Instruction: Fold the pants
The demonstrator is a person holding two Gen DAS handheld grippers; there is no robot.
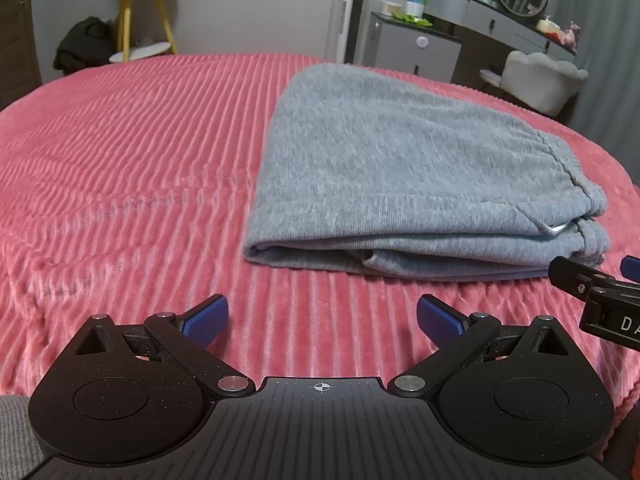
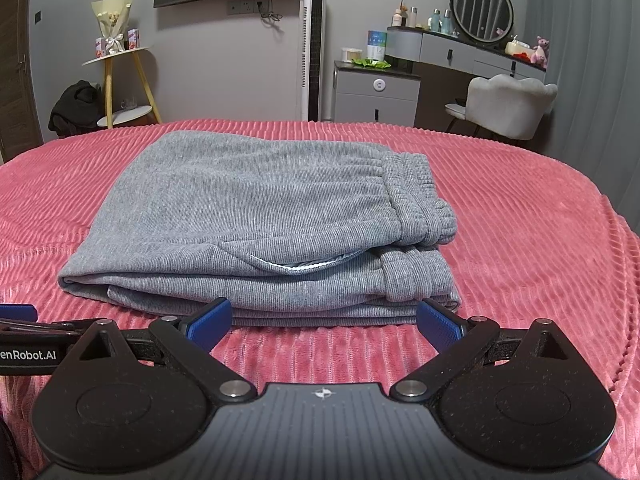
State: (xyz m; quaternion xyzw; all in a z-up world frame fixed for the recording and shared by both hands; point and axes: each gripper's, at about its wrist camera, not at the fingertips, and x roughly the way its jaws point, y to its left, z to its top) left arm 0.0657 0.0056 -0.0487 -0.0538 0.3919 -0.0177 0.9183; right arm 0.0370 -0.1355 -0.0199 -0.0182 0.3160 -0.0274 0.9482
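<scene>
Left wrist view: left gripper [image 1: 322, 320], fingers spread wide, nothing held; grey pants [image 1: 420, 184], folded in layers, ahead and right of the fingertips on pink ribbed blanket [image 1: 132, 160].

Right wrist view: right gripper [image 2: 324, 322], spread wide, empty; pants [image 2: 264, 224] directly ahead, near edge just beyond fingertips.

Grey walls [image 2: 224, 60], vanity [image 2: 460, 54] (round mirror [image 2: 482, 8]).

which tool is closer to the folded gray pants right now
Right. The right tool sits open directly at the near edge of the gray pants, fingertips almost touching. The left tool, also open, is off to the pants' left, over the pink blanket.
</scene>
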